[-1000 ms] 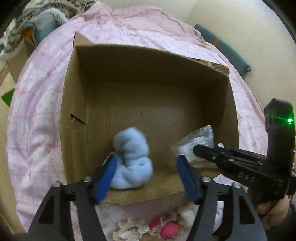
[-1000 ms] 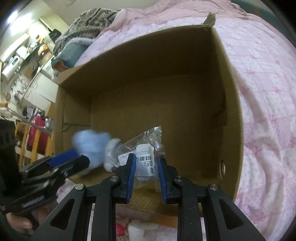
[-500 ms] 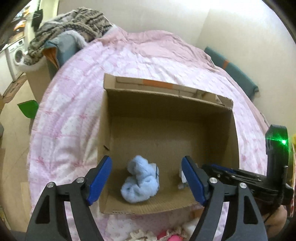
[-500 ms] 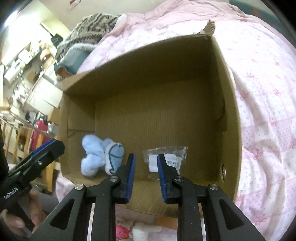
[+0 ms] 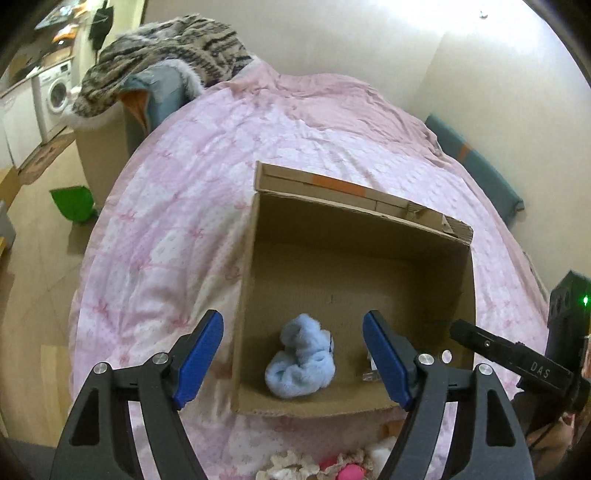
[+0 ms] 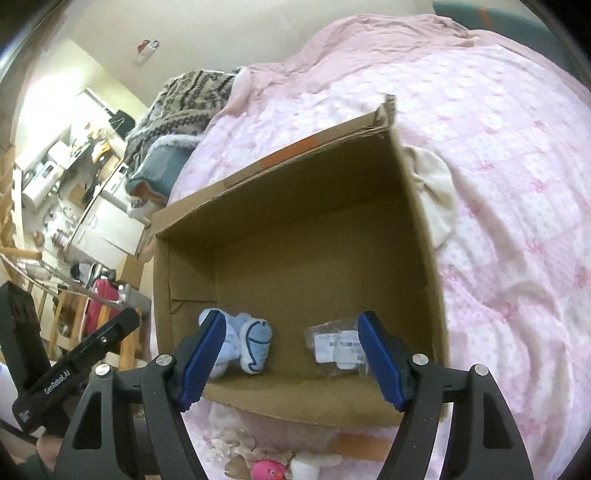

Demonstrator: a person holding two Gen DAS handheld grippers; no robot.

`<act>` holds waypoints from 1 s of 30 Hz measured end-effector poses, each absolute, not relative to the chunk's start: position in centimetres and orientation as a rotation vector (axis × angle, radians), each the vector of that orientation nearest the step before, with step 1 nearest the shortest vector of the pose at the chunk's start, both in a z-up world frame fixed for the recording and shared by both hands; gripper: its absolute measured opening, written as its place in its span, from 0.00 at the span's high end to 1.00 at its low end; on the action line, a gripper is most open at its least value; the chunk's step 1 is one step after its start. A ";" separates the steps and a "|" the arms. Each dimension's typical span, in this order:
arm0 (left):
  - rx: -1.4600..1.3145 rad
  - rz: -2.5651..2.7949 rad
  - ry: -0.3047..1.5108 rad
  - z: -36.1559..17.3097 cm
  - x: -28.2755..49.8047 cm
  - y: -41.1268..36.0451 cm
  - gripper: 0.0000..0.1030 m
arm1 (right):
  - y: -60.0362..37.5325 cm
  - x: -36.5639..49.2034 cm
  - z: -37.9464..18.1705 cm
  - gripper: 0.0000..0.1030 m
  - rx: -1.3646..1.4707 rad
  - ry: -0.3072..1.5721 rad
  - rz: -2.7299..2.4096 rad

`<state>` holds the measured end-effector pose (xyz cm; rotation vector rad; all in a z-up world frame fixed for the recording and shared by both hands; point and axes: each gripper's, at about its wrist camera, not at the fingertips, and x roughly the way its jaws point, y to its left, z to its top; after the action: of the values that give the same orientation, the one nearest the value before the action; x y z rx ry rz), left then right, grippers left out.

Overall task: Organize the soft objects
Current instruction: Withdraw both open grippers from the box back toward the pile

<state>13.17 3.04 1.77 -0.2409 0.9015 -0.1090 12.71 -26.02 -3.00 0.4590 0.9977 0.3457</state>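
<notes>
Both grippers, left [image 5: 293, 354] and right [image 6: 291, 356], wide open, empty, low in frame; plush [image 5: 301, 363] and bag [image 6: 338, 345] lie apart in box [image 5: 243, 295].

I saw a bed [image 5: 229, 155] under a pink quilt [image 5: 166, 240] filling most of both views, set against cream walls [image 5: 332, 33]. A striped knit blanket [image 5: 166, 44] lay heaped at its far corner. Beyond it stood a washing machine [image 5: 55, 94] on a pale wood floor [image 5: 33, 295], with a green bin [image 5: 74, 205] nearby. A teal cushion [image 5: 476, 170] ran along the wall. Cluttered shelves [image 6: 55, 173] showed in the right view.
</notes>
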 end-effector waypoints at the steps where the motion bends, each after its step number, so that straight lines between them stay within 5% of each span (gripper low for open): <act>1: -0.245 -0.101 0.903 1.8 13.0 3.3 0.26 | -26.2 12.4 -2.9 0.24 0.464 0.998 0.343; 30: -0.122 -0.002 1.033 -0.9 6.0 3.1 0.26 | -28.0 4.4 -3.9 0.24 0.459 1.070 0.261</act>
<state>6.00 3.15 -0.90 -0.1221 1.0334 -0.0015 4.44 -28.03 -3.87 0.4595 1.0695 0.2610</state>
